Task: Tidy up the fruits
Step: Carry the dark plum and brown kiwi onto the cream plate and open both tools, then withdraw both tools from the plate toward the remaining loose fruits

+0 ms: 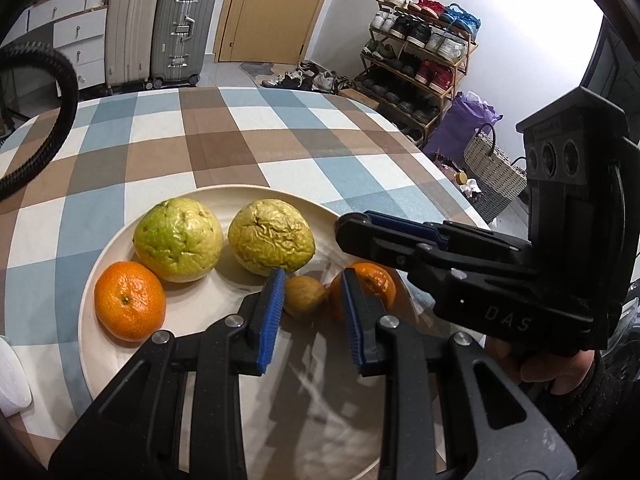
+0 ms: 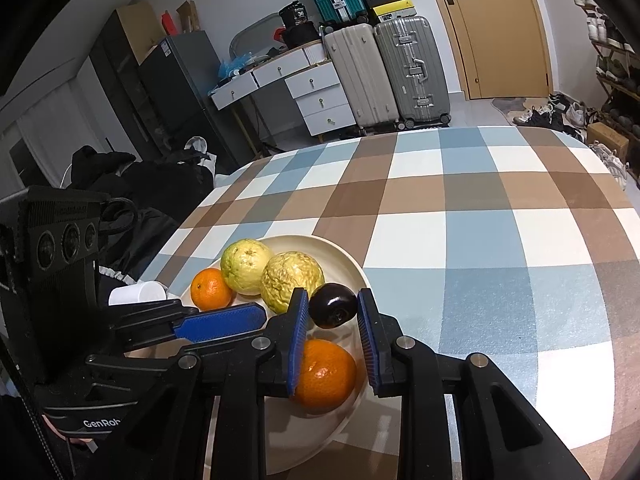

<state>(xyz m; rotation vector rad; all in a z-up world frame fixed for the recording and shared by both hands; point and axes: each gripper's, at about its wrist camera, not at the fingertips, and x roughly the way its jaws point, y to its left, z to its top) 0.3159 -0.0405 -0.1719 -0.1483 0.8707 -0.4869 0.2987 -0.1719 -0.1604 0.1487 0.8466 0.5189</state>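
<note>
A cream plate [image 1: 100,280] on the checked tablecloth holds two wrinkled green-yellow guavas [image 1: 178,240] [image 1: 272,236], an orange [image 1: 130,300] at the left, a small kiwi [image 1: 304,296] and a second orange [image 1: 372,280]. My left gripper [image 1: 312,280] is open, low over the plate, and the kiwi lies just past its fingertips. In the right wrist view my right gripper [image 2: 333,306] has its blue pads against both sides of a dark plum [image 2: 334,306] near the plate's right rim [image 2: 360,276], with the second orange [image 2: 326,372] below. The left gripper [image 2: 224,322] reaches in from the left.
A white cup [image 2: 138,292] stands beside the plate at the table's left edge. The right gripper [image 1: 356,226], held by a hand [image 1: 552,368], crosses the plate's right rim. Checked cloth [image 2: 500,220] stretches beyond. Suitcases [image 2: 384,68] and a shoe rack [image 1: 420,52] stand behind.
</note>
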